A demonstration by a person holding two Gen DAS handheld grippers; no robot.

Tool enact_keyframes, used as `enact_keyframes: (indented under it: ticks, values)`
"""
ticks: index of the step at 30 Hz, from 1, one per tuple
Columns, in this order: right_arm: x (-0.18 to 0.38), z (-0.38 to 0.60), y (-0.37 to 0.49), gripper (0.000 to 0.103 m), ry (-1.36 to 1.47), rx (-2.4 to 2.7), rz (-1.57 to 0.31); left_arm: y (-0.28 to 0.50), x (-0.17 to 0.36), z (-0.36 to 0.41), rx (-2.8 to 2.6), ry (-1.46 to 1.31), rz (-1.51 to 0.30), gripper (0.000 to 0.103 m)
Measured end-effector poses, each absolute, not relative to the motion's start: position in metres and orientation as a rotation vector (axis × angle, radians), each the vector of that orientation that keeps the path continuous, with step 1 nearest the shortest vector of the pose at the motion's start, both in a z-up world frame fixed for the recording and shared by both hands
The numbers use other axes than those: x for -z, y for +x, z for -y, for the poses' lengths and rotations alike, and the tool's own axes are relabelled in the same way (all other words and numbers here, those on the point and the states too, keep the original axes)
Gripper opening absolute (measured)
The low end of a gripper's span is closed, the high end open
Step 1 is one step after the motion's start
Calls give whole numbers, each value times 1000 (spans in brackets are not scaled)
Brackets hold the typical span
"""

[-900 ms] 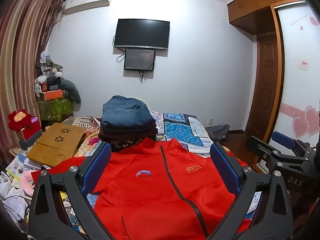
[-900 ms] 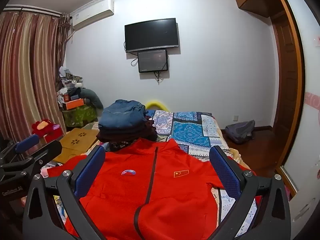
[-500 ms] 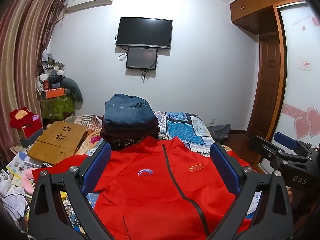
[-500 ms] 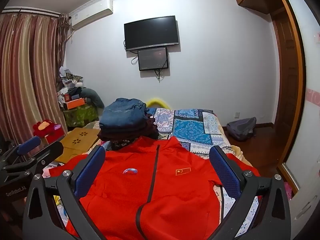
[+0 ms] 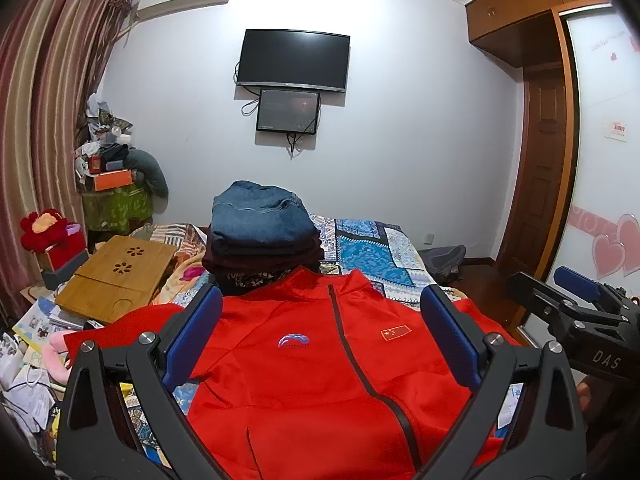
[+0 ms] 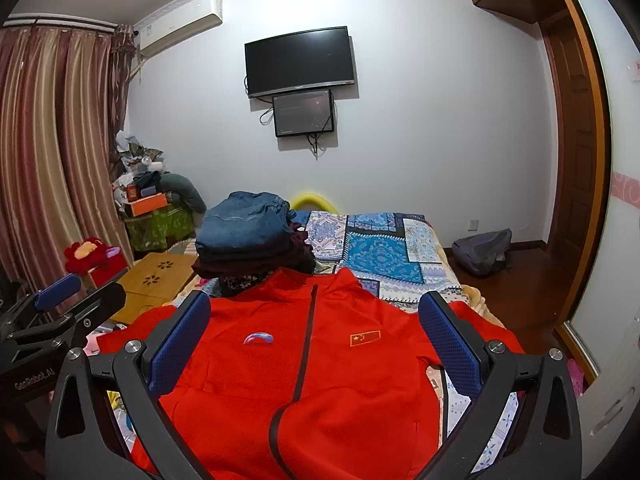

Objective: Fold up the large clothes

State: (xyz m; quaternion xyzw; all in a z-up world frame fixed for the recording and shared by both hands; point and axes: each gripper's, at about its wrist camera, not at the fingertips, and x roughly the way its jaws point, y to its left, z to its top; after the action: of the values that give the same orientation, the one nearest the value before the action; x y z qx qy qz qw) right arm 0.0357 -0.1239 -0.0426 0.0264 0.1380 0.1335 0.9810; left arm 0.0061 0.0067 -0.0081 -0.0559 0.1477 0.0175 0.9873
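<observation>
A red zip jacket (image 5: 320,364) lies spread flat, front up, on the bed, collar towards the far wall; it also shows in the right wrist view (image 6: 320,364). My left gripper (image 5: 320,332) is open and empty above the jacket's chest. My right gripper (image 6: 316,332) is open and empty above the same area. The right gripper also appears at the right edge of the left wrist view (image 5: 576,320), and the left gripper at the left edge of the right wrist view (image 6: 56,312). Neither touches the cloth.
A stack of folded clothes (image 5: 260,236) topped with denim stands just behind the collar. A patterned bedspread (image 6: 380,248) covers the far bed. A wooden lap table (image 5: 116,276) and clutter lie left. A grey bag (image 6: 480,252) sits on the floor.
Both grippers have tilted slightly downward and shifted a little; the jacket sits a bit lower and nearer in both views. Nothing was grasped.
</observation>
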Motion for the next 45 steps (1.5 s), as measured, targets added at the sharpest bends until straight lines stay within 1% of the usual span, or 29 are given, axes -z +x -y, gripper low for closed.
enact_keyframes:
  ticks: [45]
  values:
    - [45,124,36,103,58,-275,-294,8,10,-9,-40,-112,-297,100]
